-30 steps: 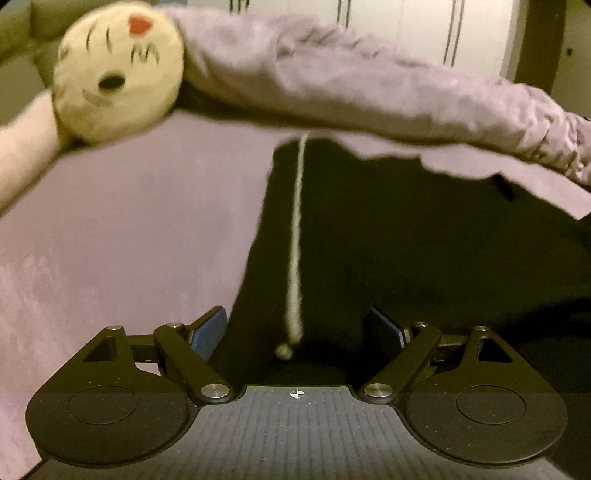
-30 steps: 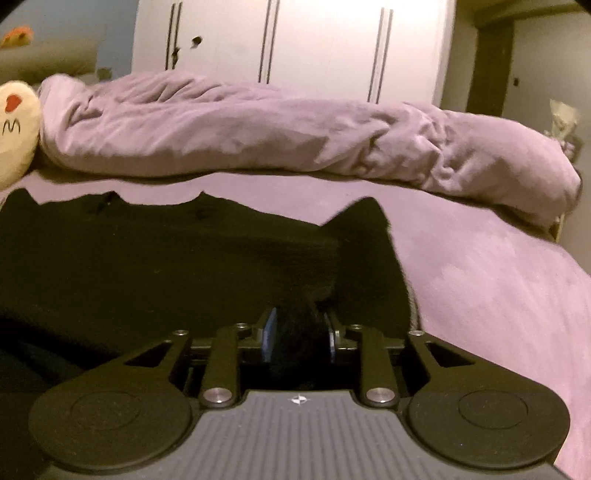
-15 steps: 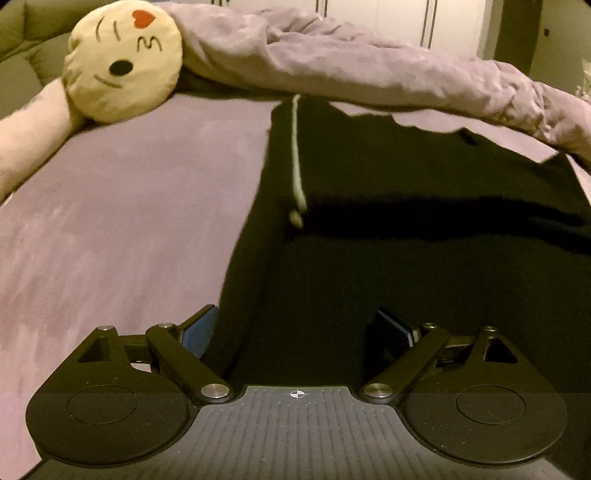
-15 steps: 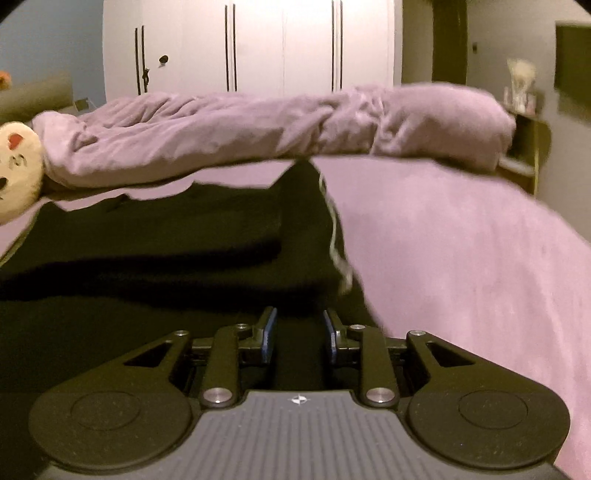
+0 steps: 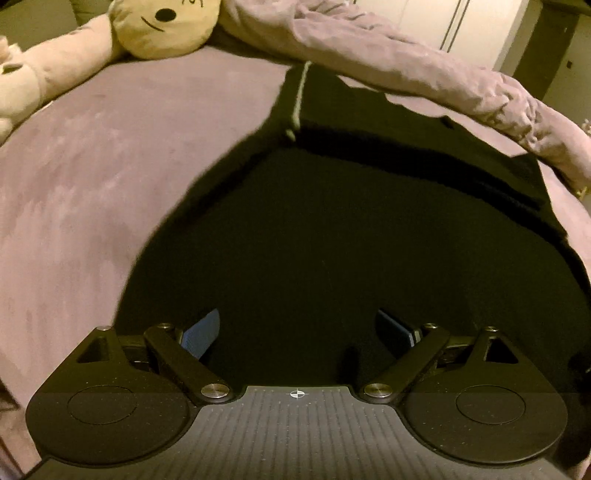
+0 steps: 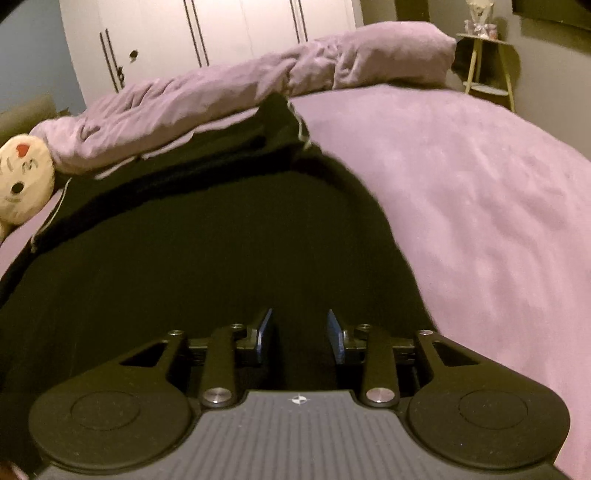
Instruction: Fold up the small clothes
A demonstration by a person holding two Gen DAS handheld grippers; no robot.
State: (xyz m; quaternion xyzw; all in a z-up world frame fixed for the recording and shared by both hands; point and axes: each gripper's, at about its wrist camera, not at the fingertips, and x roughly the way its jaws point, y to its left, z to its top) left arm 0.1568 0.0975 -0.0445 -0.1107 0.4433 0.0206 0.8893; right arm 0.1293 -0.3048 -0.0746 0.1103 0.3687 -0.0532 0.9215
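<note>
A black garment (image 5: 332,229) with a pale drawstring (image 5: 298,99) lies on the purple bed, its near half folded over the far half. It also fills the right wrist view (image 6: 207,251). My left gripper (image 5: 297,330) is open wide above the garment's near part, holding nothing. My right gripper (image 6: 300,334) is open with a narrower gap, above the garment near its right edge, holding nothing.
A rolled purple duvet (image 5: 406,70) lies along the far side, also in the right wrist view (image 6: 258,85). A cream plush toy (image 5: 162,26) lies at the far left. A white wardrobe (image 6: 207,40) and a small side table (image 6: 487,62) stand behind the bed (image 6: 480,192).
My right gripper let go of the black cloth and opened. Both grippers pulled back toward the near side, and the garment now lies folded over itself.
</note>
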